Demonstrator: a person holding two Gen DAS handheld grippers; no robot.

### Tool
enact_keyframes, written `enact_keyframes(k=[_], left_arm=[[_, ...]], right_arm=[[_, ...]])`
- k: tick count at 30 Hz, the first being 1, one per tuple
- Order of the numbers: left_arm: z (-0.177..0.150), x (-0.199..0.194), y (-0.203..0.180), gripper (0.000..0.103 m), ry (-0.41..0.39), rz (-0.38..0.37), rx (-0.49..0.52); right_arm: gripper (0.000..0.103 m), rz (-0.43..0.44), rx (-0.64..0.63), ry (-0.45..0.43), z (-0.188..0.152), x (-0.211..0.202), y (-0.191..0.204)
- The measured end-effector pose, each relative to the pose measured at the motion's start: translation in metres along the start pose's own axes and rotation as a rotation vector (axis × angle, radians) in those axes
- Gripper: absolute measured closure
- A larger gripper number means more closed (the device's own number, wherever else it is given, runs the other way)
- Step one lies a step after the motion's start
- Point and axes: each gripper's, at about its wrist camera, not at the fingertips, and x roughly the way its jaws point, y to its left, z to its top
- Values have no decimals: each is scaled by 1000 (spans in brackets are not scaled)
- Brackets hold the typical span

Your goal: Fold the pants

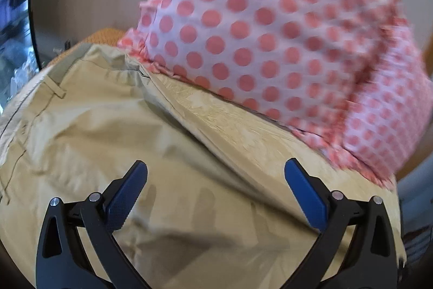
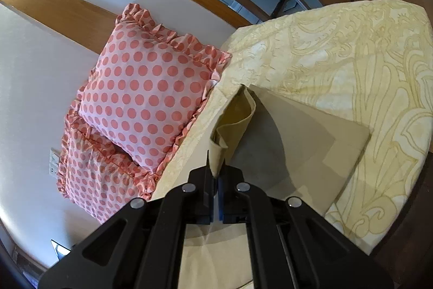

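The beige pants point(image 1: 113, 132) lie spread on a bed covered with a cream patterned bedspread point(image 2: 351, 50). The right gripper point(image 2: 215, 175) is clenched on a bunched fold of the pants, lifted off the bed. The left gripper point(image 1: 215, 175) hangs over the waistband end, fingers released and wide apart. Polka-dot ruffled pillows point(image 2: 146, 94) rest at the bed's far left edge.

pants point(image 2: 311, 137) on bedspread point(image 2: 379, 72) | pillows point(image 2: 146, 91) left of pants, on bedspread edge
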Motion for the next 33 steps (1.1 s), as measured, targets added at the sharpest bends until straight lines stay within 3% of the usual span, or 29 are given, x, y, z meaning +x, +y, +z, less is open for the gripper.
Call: enact_keyframes(k=[1, 4, 6, 7, 8, 11, 14, 17, 18, 20, 24, 28, 33], left_arm=[[8, 15, -1, 1, 30, 21, -13], [28, 48, 3, 23, 87, 106, -58], [37, 62, 15, 65, 122, 135, -109], [39, 63, 21, 76, 126, 130, -134], [38, 55, 30, 96, 101, 96, -165], [28, 12, 42, 98, 15, 27, -167], [-3, -65, 53, 98, -110, -29, -121], [-51, -133, 73, 98, -169, -60, -102], [-84, -154, 84, 98, -175, -51, -104], [-127, -169, 96, 98, -152, -18, -97], [-186, -161, 110, 98, -90, 45, -98], [-211, -167, 117, 98, -102, 44, -124], [-220, -170, 110, 98, -109, 33, -119]], right_arm=[[101, 4, -4, 1, 1, 0, 0], [101, 9, -18, 0, 5, -2, 2], [101, 6, -31, 4, 7, -1, 3], [101, 5, -36, 7, 7, 0, 3], [101, -1, -43, 9, 8, 1, 3], [101, -18, -67, 0, 9, 1, 3], [101, -30, -95, -37, 11, -10, 1], [101, -57, -100, -64, 13, -21, -7], [101, -78, -90, -64, 14, -23, -14], [101, -130, -72, -51, 13, -23, -25], [101, -193, -42, -7, 9, -17, -43], [101, -198, -48, -17, 13, -22, -44], [101, -213, -79, -49, 25, -32, -35]])
